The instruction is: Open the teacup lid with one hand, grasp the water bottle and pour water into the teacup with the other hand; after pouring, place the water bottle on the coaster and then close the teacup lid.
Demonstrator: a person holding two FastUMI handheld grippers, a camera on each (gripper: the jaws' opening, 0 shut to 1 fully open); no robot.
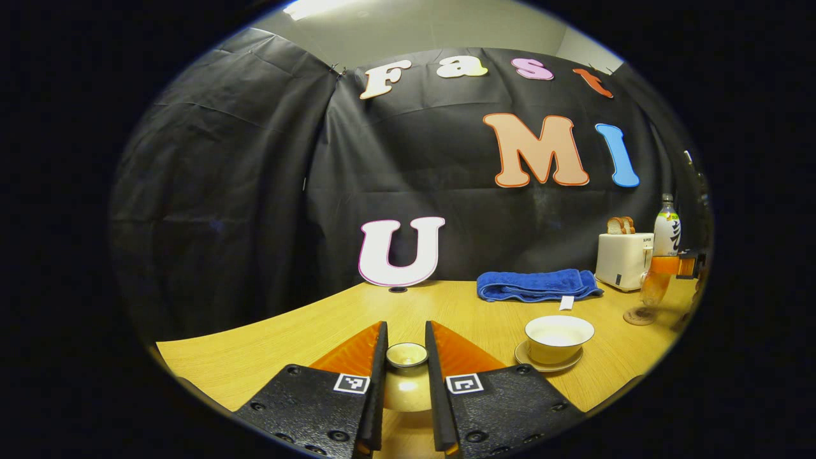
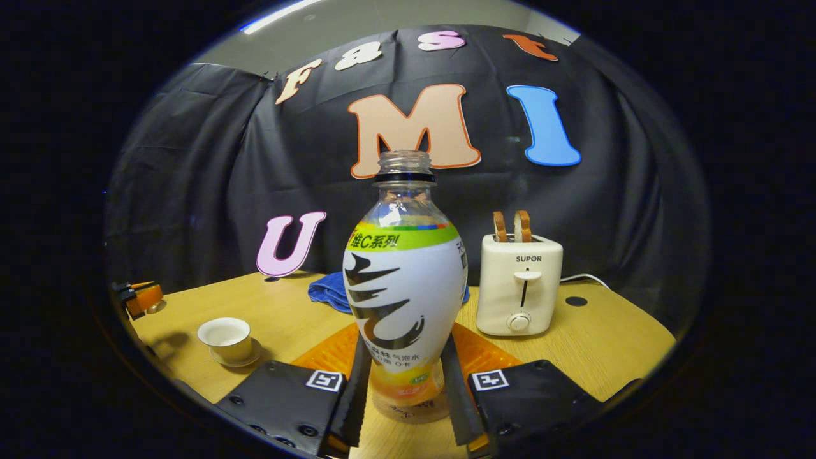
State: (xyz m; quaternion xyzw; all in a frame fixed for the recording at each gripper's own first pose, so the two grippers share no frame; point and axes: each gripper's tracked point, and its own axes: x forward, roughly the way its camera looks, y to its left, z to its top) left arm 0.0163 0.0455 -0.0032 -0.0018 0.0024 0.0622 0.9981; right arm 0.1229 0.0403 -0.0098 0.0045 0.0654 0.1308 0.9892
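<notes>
Cream ceramic lid, domed with a round knob, sits low centre of the left gripper view between the fingers of my left gripper; the jaws stand narrow and both fingers appear to press its sides. I cannot tell whether it rests on the light wooden table or is raised off it. The open cream teacup on its saucer stands to the right of centre, uncovered and well apart from the lid.

In the right gripper view, my right gripper clamps the lower body of the clear, uncapped plastic bottle with the white and green label, upright at frame centre. The teacup lies at lower left, the white toaster at right.

Judgement: lid-opening is done and the bottle grasped; pouring is in hand. Next the bottle must travel over the cup and tilt gently. I cannot identify a coaster.
</notes>
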